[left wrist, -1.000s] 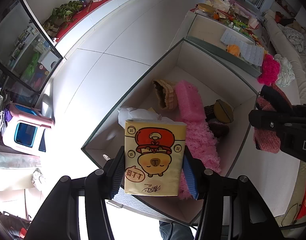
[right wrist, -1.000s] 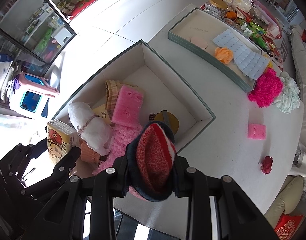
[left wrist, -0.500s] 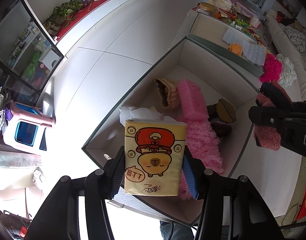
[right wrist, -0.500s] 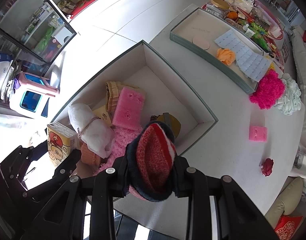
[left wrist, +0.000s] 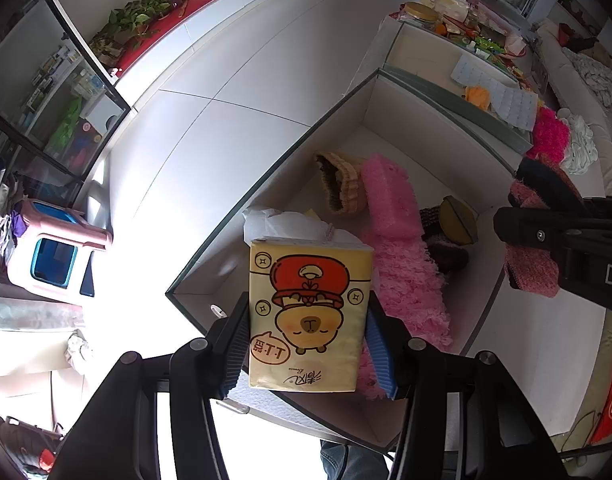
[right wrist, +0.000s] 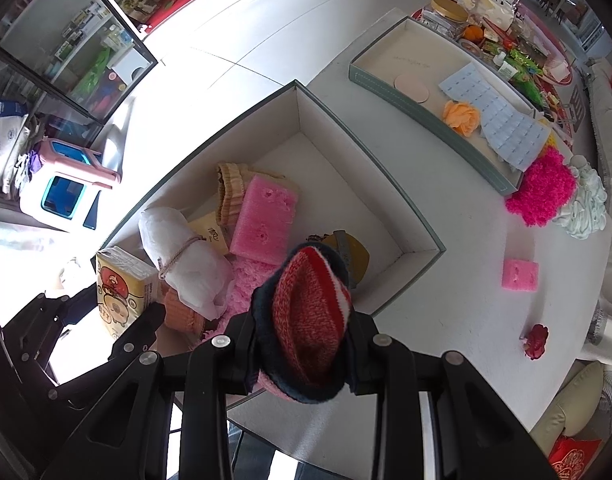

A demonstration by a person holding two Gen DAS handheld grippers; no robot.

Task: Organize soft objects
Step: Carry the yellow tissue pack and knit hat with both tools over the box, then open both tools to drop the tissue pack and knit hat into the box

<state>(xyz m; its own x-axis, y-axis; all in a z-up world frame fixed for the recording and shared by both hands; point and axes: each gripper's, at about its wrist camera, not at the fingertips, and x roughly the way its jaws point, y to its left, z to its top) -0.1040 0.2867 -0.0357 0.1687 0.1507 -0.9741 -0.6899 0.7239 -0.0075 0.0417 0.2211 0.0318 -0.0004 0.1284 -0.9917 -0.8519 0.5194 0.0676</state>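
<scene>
My left gripper [left wrist: 308, 344] is shut on a yellow tissue pack [left wrist: 308, 312] with a cartoon bear, held over the near left corner of an open white box [left wrist: 346, 100]. The pack also shows in the right wrist view [right wrist: 122, 292]. My right gripper [right wrist: 306, 344] is shut on a red and navy knit hat [right wrist: 310, 320], above the box's near edge [right wrist: 422, 254]. The box holds a pink sponge [right wrist: 264, 220], a white wrapped bundle [right wrist: 182, 252], pink fluffy cloth [left wrist: 406, 280] and a tan knit piece [right wrist: 228, 192].
On the white table to the right lie a small pink sponge [right wrist: 520, 275], a red flower [right wrist: 536, 340], a magenta fluffy ball [right wrist: 542, 192] and a pale green cloth [right wrist: 586, 208]. A shallow tray [right wrist: 386, 80] with an orange flower stands behind. The floor lies left.
Both grippers have shifted slightly; the box and table contents appear a little lower and to the right in the views. Both grips are unchanged.
</scene>
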